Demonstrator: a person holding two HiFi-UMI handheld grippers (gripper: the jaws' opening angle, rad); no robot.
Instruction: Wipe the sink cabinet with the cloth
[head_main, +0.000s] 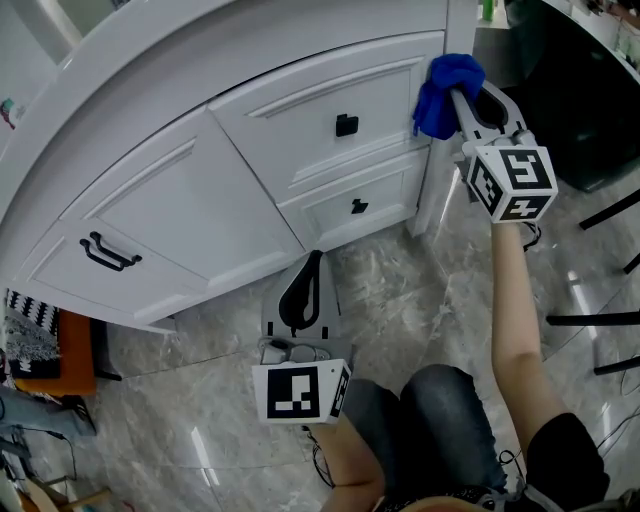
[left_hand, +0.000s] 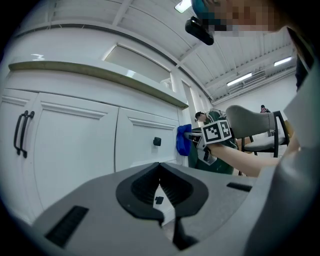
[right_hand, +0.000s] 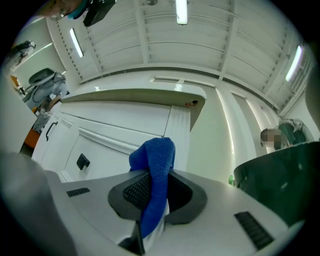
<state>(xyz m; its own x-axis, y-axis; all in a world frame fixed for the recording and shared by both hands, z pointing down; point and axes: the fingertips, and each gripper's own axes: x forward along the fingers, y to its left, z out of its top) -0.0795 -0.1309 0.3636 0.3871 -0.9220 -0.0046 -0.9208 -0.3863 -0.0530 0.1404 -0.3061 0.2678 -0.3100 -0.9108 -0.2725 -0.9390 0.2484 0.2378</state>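
Observation:
The white sink cabinet (head_main: 200, 200) has a door on the left and two drawers with black knobs on the right. My right gripper (head_main: 462, 102) is shut on a blue cloth (head_main: 447, 92), which is pressed against the right end of the upper drawer, by the corner post. In the right gripper view the blue cloth (right_hand: 155, 175) hangs bunched between the jaws of the right gripper (right_hand: 152, 202), close to the cabinet (right_hand: 125, 125). My left gripper (head_main: 312, 262) is held low over the floor in front of the lower drawer, shut and holding nothing; its view shows the left gripper (left_hand: 160, 172) and the distant cloth (left_hand: 183, 140).
A grey marble floor (head_main: 420, 290) runs in front of the cabinet. A dark green object (head_main: 575, 90) stands just right of the cabinet's end. Black furniture legs (head_main: 595, 320) cross the right edge. An orange and patterned item (head_main: 45, 350) lies at the left. The person's knee (head_main: 445, 420) is below.

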